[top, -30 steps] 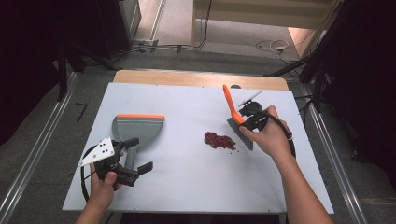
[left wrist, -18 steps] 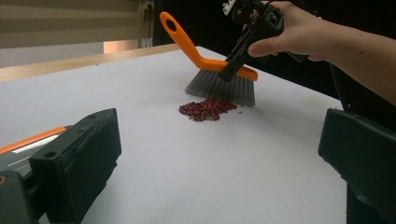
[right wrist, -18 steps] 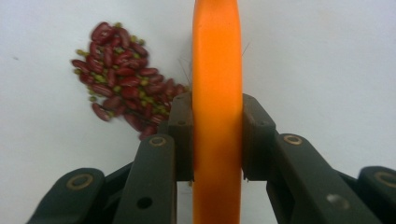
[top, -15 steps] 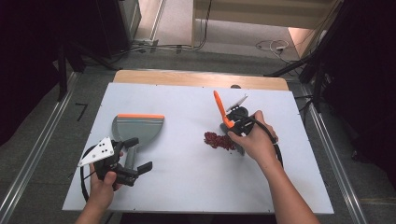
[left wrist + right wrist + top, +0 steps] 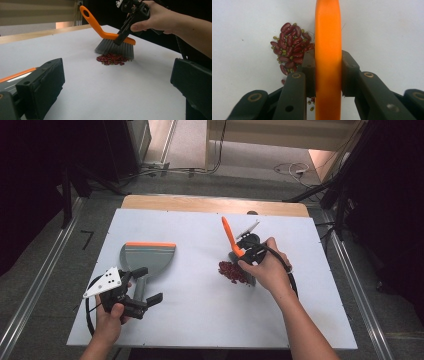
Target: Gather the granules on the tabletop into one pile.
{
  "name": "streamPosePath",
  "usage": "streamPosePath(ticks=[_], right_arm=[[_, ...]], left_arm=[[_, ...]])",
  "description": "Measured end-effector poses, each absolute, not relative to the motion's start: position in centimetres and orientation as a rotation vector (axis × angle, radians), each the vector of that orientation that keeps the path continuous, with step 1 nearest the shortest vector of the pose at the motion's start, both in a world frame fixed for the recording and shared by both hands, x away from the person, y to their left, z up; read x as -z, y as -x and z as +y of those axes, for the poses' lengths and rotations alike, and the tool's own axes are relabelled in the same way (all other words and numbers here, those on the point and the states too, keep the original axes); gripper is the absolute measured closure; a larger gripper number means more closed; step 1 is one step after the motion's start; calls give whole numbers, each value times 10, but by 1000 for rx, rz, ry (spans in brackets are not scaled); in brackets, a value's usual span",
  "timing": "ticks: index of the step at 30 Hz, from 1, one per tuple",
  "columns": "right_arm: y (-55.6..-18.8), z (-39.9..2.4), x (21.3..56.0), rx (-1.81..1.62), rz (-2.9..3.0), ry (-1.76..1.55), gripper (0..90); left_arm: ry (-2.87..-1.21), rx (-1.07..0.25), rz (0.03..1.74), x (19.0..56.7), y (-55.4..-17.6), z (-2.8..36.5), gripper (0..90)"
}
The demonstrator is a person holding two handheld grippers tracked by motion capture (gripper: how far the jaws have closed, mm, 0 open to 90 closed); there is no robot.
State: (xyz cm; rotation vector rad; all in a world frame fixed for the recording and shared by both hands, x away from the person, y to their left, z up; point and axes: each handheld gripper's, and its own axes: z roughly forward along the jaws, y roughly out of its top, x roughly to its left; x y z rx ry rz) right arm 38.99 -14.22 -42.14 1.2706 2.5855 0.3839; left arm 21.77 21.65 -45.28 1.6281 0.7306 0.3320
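Sweeping was the work in hand: my right tongs (image 5: 328,75) were clamped tight on the orange plastic back of the small hand brush (image 5: 113,41), just above its grey bristles, with the looped handle rising free behind. I took the brush to be light and stiff in the back but soft at the bristles, so that spot near the head looked the right place to hold, giving firm control of the sweep; smooth plastic might twist between flat pads, I judged, if pushed hard. The bristles stood right against the little heap of dark red kidney beans mixed with small green ones (image 5: 232,271) on the white table (image 5: 200,320). Those beans looked hard, light and ready to roll, so gentle strokes seemed wise. Well to the left of the beans lay the grey dustpan with an orange lip (image 5: 147,257), its handle between the jaws of my left tongs (image 5: 150,285), which stood open and had not gripped it.
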Motion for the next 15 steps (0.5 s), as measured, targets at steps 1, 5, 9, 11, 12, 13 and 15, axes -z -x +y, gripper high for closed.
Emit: streamPosePath(ticks=[1,5,9,11,12,13,15], right_arm=[[-390,-143,420,-383,2580,-1274,686],[-391,-150,416,-384,2554,-1288,687],[-392,-156,418,-340,2536,-1296,687],[-392,-156,421,-323,2540,-1292,686],[-392,-155,423,-331,2551,-1278,687],[-391,-154,423,-339,2554,-1281,686],[-389,-150,423,-327,2565,-1251,687]], left_arm=[[-1628,-332,731,453,-218,217,2],[-1631,-329,731,453,-218,217,2],[-1635,-328,731,453,-218,216,2],[-1634,-328,732,453,-218,216,2],[-1634,-328,731,453,-218,216,2],[-1632,-327,731,453,-218,215,2],[-1636,-327,732,453,-218,215,2]])
